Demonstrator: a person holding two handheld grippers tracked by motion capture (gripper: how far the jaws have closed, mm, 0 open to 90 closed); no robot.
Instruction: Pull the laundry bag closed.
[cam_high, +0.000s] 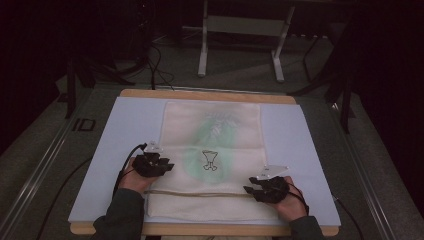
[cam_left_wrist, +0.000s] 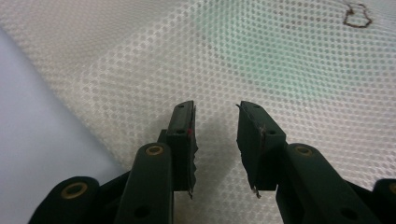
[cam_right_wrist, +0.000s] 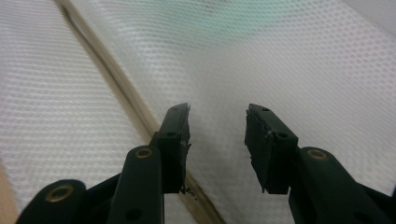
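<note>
The mesh bag (cam_high: 212, 160) lies flat on the blue mat (cam_high: 125, 130) on the counter (cam_high: 210, 94), long side running from 12 to 6 o'clock, with a drawstring (cam_high: 200, 193) crossing it near the 6 o'clock end. A green shape inside shows through the weave around the middle. The left gripper (cam_high: 165, 166) sits at the bag's 9 o'clock edge, jaws wide apart with nothing between them, and in the left gripper view (cam_left_wrist: 215, 140) bare mesh lies just under the tips. The right gripper (cam_high: 251, 190) sits at the 4 o'clock edge, right by the end of the drawstring, also well open and empty; in the right gripper view (cam_right_wrist: 217, 140) the string (cam_right_wrist: 116, 88) runs just beside one jaw. The likely trouble is a pinch that takes only the top layer of mesh, so the bag slides or bunches rather than lifting evenly. The thin weave could also snag on the toothed pads, and a right grip that misses the string would close on nothing useful.
</note>
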